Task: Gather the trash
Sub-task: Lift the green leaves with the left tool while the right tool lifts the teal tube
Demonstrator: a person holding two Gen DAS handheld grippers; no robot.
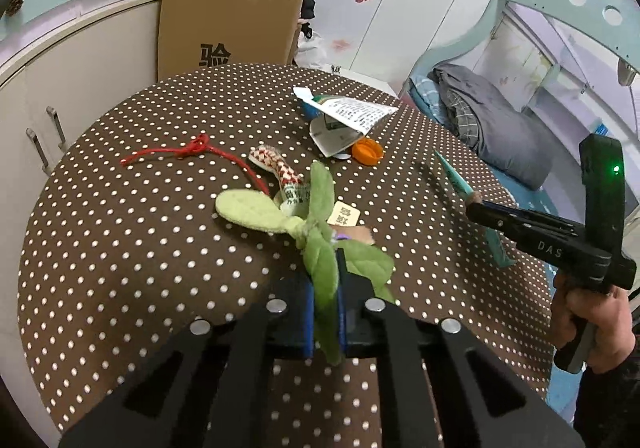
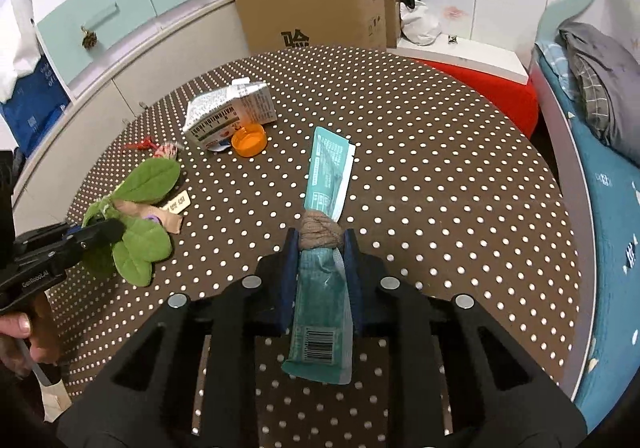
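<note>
- The carton (image 2: 230, 114) and the orange cap (image 2: 250, 141) lie together on the table (image 2: 440, 168), far side, ahead-left of my right tongs (image 2: 322, 248).
- My right tongs clench a teal packet (image 2: 328, 172), its long axis pointing away from me.
- My left tongs (image 1: 325, 284) clench the leaf toy (image 1: 316, 232); carton lies ahead-right of them.
</note>
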